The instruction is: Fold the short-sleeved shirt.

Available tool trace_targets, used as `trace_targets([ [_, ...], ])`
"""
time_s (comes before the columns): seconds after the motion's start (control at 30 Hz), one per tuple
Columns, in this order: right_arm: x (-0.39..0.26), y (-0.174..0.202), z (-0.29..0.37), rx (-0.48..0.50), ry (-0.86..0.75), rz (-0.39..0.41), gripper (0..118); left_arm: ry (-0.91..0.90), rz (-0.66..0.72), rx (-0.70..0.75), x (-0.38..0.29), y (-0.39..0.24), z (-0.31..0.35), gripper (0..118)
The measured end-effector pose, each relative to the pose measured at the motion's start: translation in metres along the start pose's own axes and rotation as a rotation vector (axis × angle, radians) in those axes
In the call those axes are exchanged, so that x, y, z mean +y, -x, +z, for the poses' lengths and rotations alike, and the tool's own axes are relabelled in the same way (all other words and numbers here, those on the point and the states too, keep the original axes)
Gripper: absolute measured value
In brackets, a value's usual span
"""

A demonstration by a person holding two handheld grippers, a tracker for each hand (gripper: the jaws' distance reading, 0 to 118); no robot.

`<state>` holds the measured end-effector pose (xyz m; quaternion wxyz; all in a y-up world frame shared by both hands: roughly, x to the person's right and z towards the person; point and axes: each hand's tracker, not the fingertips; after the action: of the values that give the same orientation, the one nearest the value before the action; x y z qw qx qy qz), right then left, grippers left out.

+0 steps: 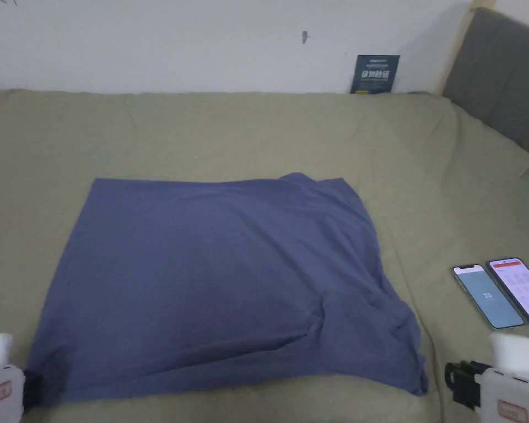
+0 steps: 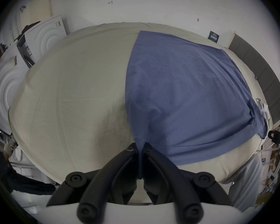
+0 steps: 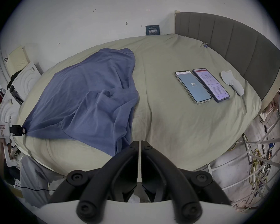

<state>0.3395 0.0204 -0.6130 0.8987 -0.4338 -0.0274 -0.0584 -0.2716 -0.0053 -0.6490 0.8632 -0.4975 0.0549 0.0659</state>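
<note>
The shirt (image 1: 214,281) lies spread on the bed (image 1: 258,132), mostly flat but bunched at its near right corner. The left tool (image 2: 141,148) is clamped on the near left corner, probably pinning it so the cloth can be pulled smooth before a fold. The right tool (image 3: 139,142) sits just off the rumpled corner, jaws nearly together with nothing between them. The right gripper view picks up two phones (image 3: 200,85) and a white remote (image 3: 231,82) beside them; the head view cuts that remote off.
</note>
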Motion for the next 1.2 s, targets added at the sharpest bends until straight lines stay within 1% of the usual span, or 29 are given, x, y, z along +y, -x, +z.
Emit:
trace_targets([
  [0.03, 0.002, -0.001, 0.000, 0.006, -0.003, -0.002, 5, 0.002, -0.001, 0.002, 0.000, 0.000, 0.000, 5],
  [0.07, 0.004, -0.001, -0.001, 0.021, -0.005, -0.005, 12, -0.008, -0.006, 0.012, -0.005, -0.016, 0.010, 5],
  [0.1, 0.006, 0.000, -0.002, 0.041, -0.002, -0.004, 38, -0.004, -0.007, 0.011, -0.006, -0.018, 0.010, 5],
  [0.13, 0.007, 0.001, -0.005, 0.072, -0.004, 0.012, 94, -0.005, -0.004, 0.014, -0.006, -0.020, 0.010, 5],
  [0.17, 0.008, 0.003, -0.009, 0.106, 0.014, 0.042, 118, -0.005, -0.002, 0.015, -0.006, -0.022, 0.010, 5],
  [0.2, 0.009, 0.006, -0.015, 0.120, 0.056, 0.070, 116, -0.004, 0.001, 0.012, -0.005, -0.021, 0.013, 5],
  [0.23, 0.008, 0.013, -0.017, 0.126, 0.016, 0.109, 116, -0.004, 0.004, 0.011, -0.005, -0.022, 0.013, 5],
  [0.3, 0.012, 0.026, -0.023, 0.114, 0.105, 0.123, 116, -0.001, 0.008, 0.011, -0.005, -0.025, 0.015, 5],
  [0.37, 0.011, 0.032, -0.034, 0.120, 0.095, 0.119, 114, -0.001, 0.009, 0.005, -0.002, -0.024, 0.017, 5],
  [0.4, 0.003, 0.024, -0.043, 0.122, 0.106, 0.109, 107, 0.001, 0.007, 0.006, -0.002, -0.024, 0.017, 5],
  [0.43, 0.003, 0.024, -0.048, 0.131, 0.123, 0.095, 95, 0.002, 0.012, 0.004, -0.002, -0.024, 0.017, 5],
  [0.47, 0.003, 0.023, -0.052, 0.141, 0.123, 0.079, 89, 0.003, 0.019, -0.001, 0.000, -0.019, 0.016, 5],
  [0.5, 0.003, 0.023, -0.054, 0.140, 0.115, 0.071, 89, 0.003, 0.026, -0.001, 0.001, -0.018, 0.016, 5],
  [0.53, 0.007, 0.022, -0.060, 0.173, 0.124, 0.125, 74, 0.002, 0.031, -0.002, 0.001, -0.018, 0.016, 5],
  [0.6, 0.007, 0.018, -0.066, 0.169, 0.143, 0.136, 44, 0.010, 0.040, -0.008, 0.003, -0.015, 0.014, 5],
  [0.63, 0.006, 0.016, -0.066, 0.174, 0.141, 0.133, 18, 0.011, 0.041, -0.008, 0.003, -0.015, 0.014, 5],
  [0.67, 0.003, 0.009, -0.064, 0.170, 0.124, 0.073, 9, 0.011, 0.040, -0.007, 0.002, -0.015, 0.014, 5],
  [0.7, 0.003, 0.006, -0.062, 0.190, 0.130, 0.037, 9, 0.011, 0.042, -0.008, 0.002, -0.014, 0.014, 5],
  [0.73, 0.004, 0.004, -0.059, 0.185, 0.128, 0.025, 8, 0.010, 0.048, -0.014, 0.002, -0.012, 0.013, 5],
  [0.77, 0.004, 0.003, -0.056, 0.195, 0.114, 0.022, 8, 0.008, 0.054, -0.014, 0.003, -0.011, 0.014, 5],
  [0.8, 0.013, 0.012, -0.043, 0.196, 0.109, 0.052, 8, 0.007, 0.060, -0.020, 0.003, -0.010, 0.016, 5],
  [0.9, 0.020, 0.018, -0.031, 0.204, 0.084, 0.056, 8, -0.010, 0.060, -0.028, 0.007, -0.009, 0.021, 5],
  [0.93, 0.019, 0.012, -0.026, 0.190, 0.067, 0.021, 8, -0.016, 0.069, -0.037, 0.009, -0.008, 0.022, 5],
  [1.03, 0.030, 0.017, -0.016, 0.192, 0.035, 0.030, 8, -0.032, 0.081, -0.052, 0.019, -0.006, 0.025, 5],
  [1.07, 0.038, 0.015, -0.017, 0.179, 0.025, -0.005, 8, -0.042, 0.089, -0.056, 0.023, -0.005, 0.026, 5],
  [1.1, 0.043, 0.015, -0.016, 0.179, 0.010, -0.010, 8, -0.049, 0.092, -0.059, 0.028, -0.004, 0.026, 5],
  [1.17, 0.054, 0.016, -0.015, 0.180, -0.002, -0.010, 8, -0.066, 0.101, -0.061, 0.038, -0.003, 0.026, 5],
  [1.2, 0.070, 0.031, -0.008, 0.192, -0.003, 0.013, 8, -0.071, 0.100, -0.063, 0.044, -0.003, 0.027, 5],
])
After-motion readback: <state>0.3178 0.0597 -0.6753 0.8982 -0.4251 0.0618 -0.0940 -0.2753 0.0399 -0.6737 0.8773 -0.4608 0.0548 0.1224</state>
